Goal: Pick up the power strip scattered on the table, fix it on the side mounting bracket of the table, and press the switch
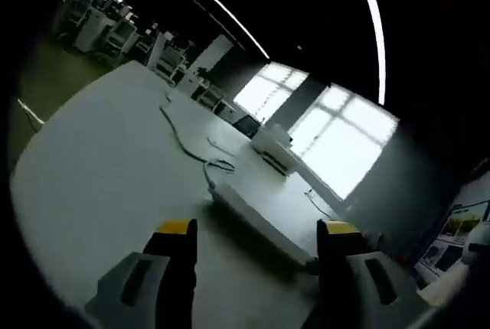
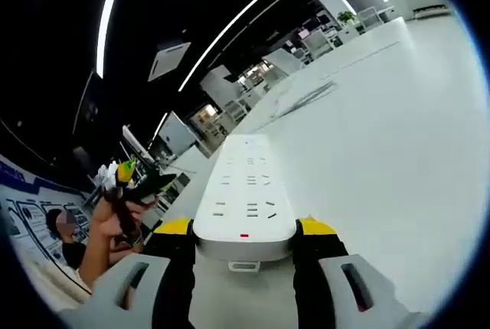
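In the right gripper view, the right gripper (image 2: 245,229) has its 2 yellow-tipped jaws closed against the sides of the long white plastic power strip (image 2: 246,191), held above the pale grey table (image 2: 398,130). The left gripper (image 1: 260,229) hovers wide apart, gripping nothing, near the strip's grey cable (image 1: 184,141).

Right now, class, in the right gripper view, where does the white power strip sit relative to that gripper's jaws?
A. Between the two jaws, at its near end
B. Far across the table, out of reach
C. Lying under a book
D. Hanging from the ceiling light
A: the power strip sits with its near end between the two yellow-tipped jaws of the right gripper, extending away over the white table.
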A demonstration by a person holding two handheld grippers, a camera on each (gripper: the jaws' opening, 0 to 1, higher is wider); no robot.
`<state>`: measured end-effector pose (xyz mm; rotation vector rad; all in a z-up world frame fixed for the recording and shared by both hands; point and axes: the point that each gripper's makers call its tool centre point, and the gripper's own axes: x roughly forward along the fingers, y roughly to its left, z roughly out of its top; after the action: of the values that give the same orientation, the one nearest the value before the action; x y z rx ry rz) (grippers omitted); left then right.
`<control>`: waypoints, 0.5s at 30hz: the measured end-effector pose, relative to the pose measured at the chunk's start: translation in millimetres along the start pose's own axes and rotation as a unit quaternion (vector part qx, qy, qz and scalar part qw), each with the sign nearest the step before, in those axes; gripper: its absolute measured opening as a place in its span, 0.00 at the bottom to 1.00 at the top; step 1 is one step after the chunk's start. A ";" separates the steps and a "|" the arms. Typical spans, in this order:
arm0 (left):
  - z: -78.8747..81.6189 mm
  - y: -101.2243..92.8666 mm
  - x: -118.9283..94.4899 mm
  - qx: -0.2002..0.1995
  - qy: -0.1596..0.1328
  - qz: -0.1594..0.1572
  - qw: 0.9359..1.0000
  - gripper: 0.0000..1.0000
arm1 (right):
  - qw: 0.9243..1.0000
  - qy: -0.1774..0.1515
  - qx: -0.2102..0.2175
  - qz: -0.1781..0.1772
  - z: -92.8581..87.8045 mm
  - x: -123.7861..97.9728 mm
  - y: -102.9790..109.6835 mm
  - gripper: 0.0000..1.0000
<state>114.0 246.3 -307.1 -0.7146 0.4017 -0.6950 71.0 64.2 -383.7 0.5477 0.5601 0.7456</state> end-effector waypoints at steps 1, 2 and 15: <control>-1.9 -1.1 2.6 -0.006 0.000 -0.003 1.000 0.67 | 1.000 0.000 0.001 0.001 0.1 -0.1 0.1 0.46; -3.9 -2.1 5.2 -0.012 0.000 -0.007 1.000 0.67 | 1.000 0.001 0.003 0.002 0.2 -0.1 0.2 0.46; -13.6 4.4 33.9 -0.122 0.010 -0.018 0.992 0.65 | 1.000 0.002 -0.002 0.002 -0.2 -0.1 0.3 0.46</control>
<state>132.4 218.7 -323.1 -0.9484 0.4981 -0.6936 70.7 64.3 -383.7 0.5435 0.5607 0.7510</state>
